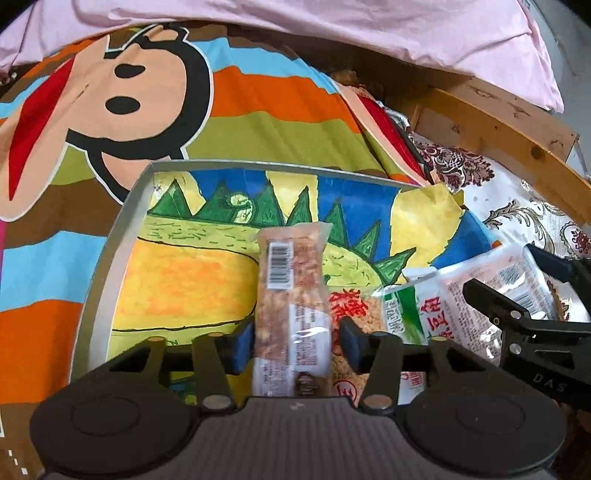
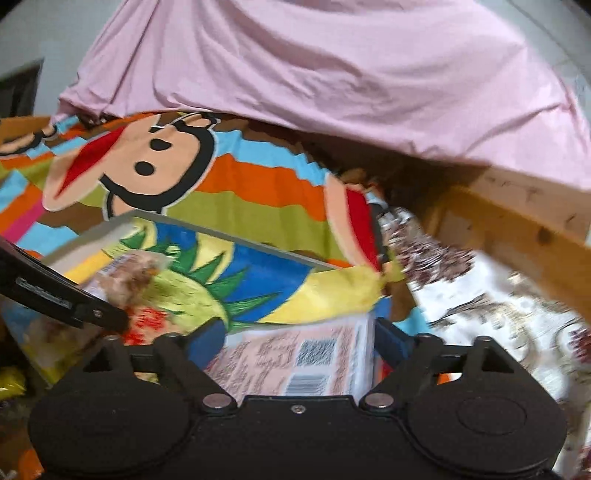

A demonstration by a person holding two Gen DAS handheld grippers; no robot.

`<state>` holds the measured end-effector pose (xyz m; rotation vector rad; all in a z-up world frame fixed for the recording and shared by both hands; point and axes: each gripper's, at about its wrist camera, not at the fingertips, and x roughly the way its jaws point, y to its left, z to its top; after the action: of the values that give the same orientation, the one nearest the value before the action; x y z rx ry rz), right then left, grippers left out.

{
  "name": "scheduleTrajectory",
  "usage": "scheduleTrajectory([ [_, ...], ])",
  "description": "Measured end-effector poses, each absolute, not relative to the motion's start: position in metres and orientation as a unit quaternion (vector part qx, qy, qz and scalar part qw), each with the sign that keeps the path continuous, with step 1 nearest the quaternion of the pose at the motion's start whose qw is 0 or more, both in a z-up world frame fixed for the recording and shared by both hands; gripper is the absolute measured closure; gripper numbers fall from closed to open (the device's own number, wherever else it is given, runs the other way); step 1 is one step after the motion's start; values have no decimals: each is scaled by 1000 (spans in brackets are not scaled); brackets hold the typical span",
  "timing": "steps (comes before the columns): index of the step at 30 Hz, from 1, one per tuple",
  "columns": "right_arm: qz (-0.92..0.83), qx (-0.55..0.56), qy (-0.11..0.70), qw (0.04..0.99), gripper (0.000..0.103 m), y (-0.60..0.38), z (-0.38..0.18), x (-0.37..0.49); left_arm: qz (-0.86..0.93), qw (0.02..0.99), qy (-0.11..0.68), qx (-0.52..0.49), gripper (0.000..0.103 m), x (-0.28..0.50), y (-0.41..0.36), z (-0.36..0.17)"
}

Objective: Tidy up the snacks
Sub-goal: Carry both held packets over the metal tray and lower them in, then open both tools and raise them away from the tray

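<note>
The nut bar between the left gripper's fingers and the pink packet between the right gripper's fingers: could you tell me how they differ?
The nut bar is long, narrow and clear-wrapped, showing brown nut pieces; the pink packet is wider and opaque, covered in print. The nut bar lies inside the tray on the painted paper; the pink packet sits at the tray's near edge. Both carry barcodes, and neither looks pinched by its pads.

A cartoon monkey bedspread (image 1: 229, 110) is spread at far left, a pink sheet (image 1: 332, 26) draped behind, a wooden frame (image 1: 498, 129) seen at right.
</note>
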<state>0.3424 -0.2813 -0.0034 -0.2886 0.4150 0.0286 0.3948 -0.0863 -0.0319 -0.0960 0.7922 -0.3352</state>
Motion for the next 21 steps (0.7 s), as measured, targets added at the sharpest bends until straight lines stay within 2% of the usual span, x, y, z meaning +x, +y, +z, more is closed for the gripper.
scheduleTrajectory([
  [4, 3, -147, 177, 973, 1, -283, 7, 332, -160, 914, 368, -53, 24, 386, -83, -22],
  [5, 3, -143, 169, 975, 1, -284, 10, 329, -157, 917, 361, -55, 18, 382, -82, -19],
  [9, 4, -124, 134, 983, 1, -285, 29, 313, -155, 925, 339, -70, 7, 369, -73, -5],
  [14, 3, -97, 88, 991, 1, -286, 53, 289, -144, 940, 297, -88, 1, 344, -59, 17],
  [21, 12, -60, 26, 998, 1, -288, 84, 244, -118, 963, 233, -70, 1, 295, -47, 48],
])
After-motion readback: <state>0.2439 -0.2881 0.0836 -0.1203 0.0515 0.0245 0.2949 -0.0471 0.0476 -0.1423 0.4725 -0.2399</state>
